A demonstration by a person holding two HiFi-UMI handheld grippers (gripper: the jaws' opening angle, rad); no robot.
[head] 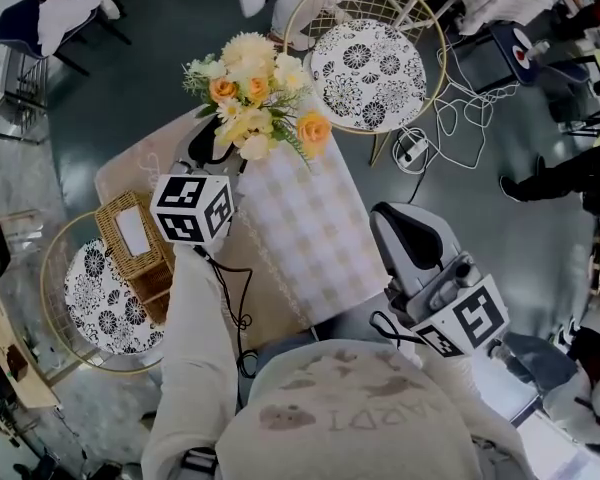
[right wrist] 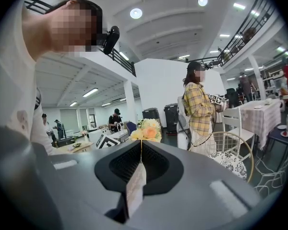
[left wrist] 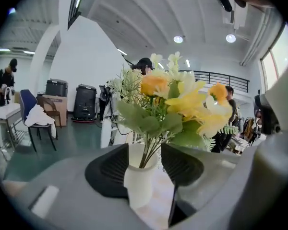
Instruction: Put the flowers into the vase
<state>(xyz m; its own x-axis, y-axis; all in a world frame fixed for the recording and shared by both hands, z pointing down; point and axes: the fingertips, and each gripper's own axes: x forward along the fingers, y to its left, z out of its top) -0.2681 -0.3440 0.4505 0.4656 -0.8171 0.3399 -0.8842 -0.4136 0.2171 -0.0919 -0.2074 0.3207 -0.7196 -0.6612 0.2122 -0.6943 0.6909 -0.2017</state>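
A bunch of yellow, orange and cream flowers (head: 255, 88) stands at the far end of the checked tablecloth (head: 315, 238). In the left gripper view their stems go down into a small white vase (left wrist: 139, 181), with the blooms (left wrist: 177, 99) spreading above it. My left gripper (left wrist: 145, 152) has its jaws on both sides of the vase's neck, shut on it. From the head view the left gripper (head: 212, 146) sits under the blooms, which hide the vase. My right gripper (head: 395, 223) is held near the table's right edge, shut and empty (right wrist: 141, 145), pointing towards the flowers (right wrist: 145, 130).
A wicker basket (head: 135, 238) sits on the table's left side. Wire chairs with round patterned seats stand beyond the table (head: 368, 60) and at its left (head: 105, 288). Cables (head: 450, 118) lie on the floor. A person in a plaid shirt (right wrist: 199, 109) stands beyond the chair.
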